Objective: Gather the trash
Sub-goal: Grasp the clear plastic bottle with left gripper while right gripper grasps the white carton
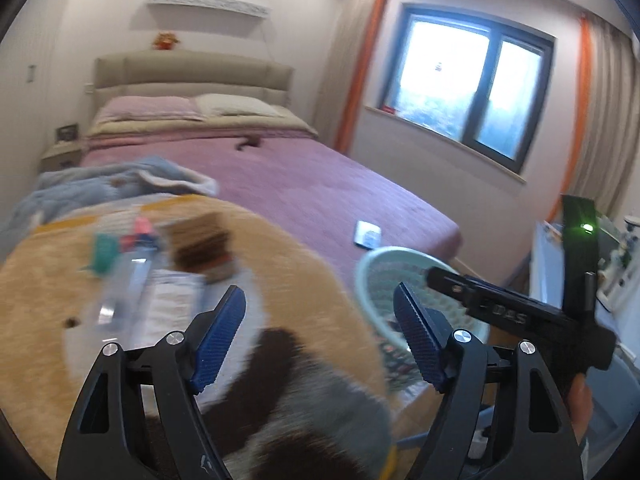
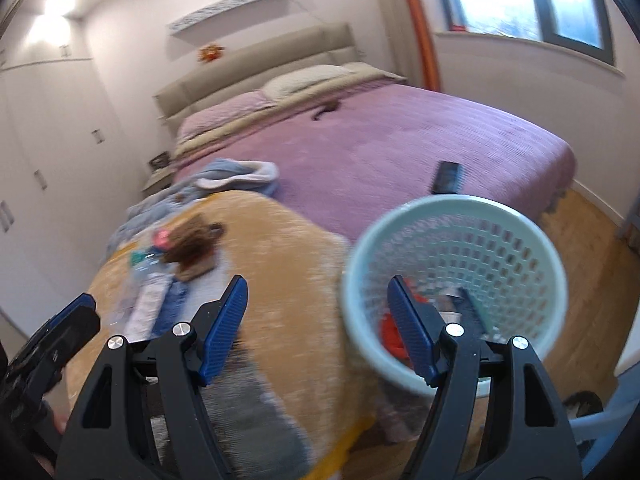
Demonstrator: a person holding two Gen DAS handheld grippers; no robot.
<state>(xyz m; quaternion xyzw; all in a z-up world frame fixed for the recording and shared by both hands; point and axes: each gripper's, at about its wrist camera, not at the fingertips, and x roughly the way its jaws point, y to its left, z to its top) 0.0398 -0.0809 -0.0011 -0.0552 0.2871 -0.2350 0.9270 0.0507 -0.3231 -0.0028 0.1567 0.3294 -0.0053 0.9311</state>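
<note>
Blurred litter lies on a tan blanket (image 1: 280, 264): a clear plastic bottle (image 1: 120, 288), a teal piece (image 1: 104, 254), a pink piece (image 1: 142, 230), a brown wad (image 1: 200, 246) and a printed paper (image 1: 168, 300). My left gripper (image 1: 318, 292) hangs open above the blanket with nothing between its blue pads. A pale green mesh basket (image 2: 460, 202) stands to the right, with red scraps (image 2: 394, 334) inside. My right gripper (image 2: 317, 282) is open and holds nothing, its right finger in front of the basket. The brown wad (image 2: 192, 244) shows at left in the right wrist view.
A bed with a purple cover (image 1: 320, 184) fills the middle. On it lie a blue garment (image 1: 120, 180) and a small flat device (image 2: 448, 176). A window (image 1: 472, 88) is on the right wall, white wardrobes (image 2: 40, 160) on the left, wooden floor (image 2: 592, 240) beyond the basket.
</note>
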